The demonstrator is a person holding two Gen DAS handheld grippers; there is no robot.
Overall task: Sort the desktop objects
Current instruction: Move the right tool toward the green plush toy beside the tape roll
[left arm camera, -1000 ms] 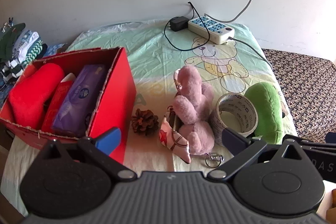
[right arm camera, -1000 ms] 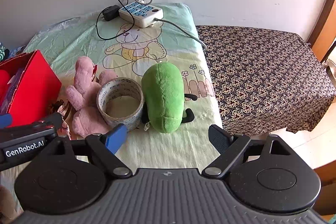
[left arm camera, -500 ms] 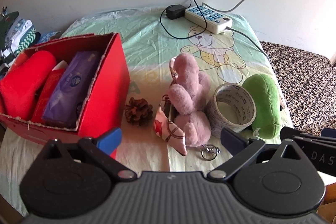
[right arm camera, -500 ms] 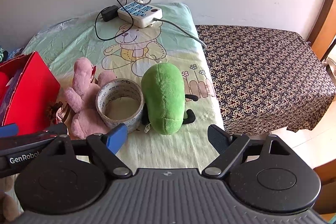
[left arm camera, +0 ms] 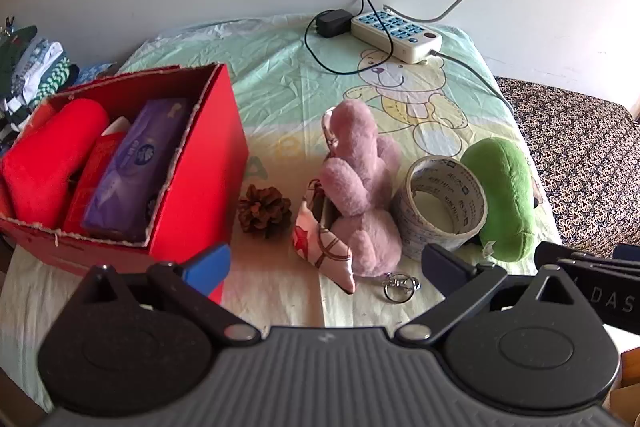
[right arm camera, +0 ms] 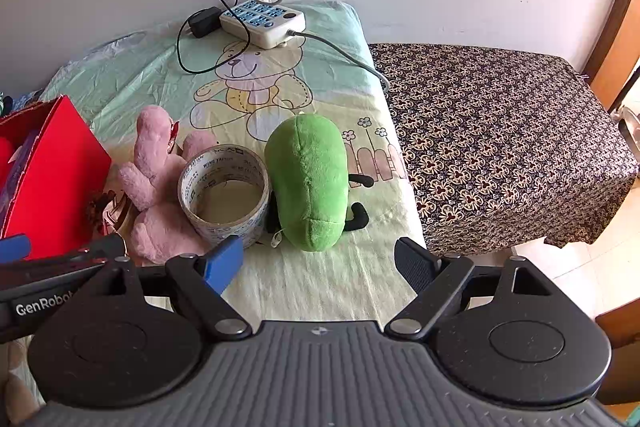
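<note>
A red box at the left holds a red cushion and a purple tissue pack. On the cloth lie a pine cone, a patterned pouch, a pink plush, a tape roll and a green plush. My left gripper is open and empty, near the pouch. My right gripper is open and empty, just short of the green plush and tape roll.
A power strip with a black adapter and cables sits at the back by the wall. A key ring lies near the front edge. A patterned dark cloth covers the surface to the right. Folded clothes are stacked far left.
The left gripper has drawn back and shifted slightly, so the objects sit a little farther ahead. The right gripper has barely moved. Both stay open.
</note>
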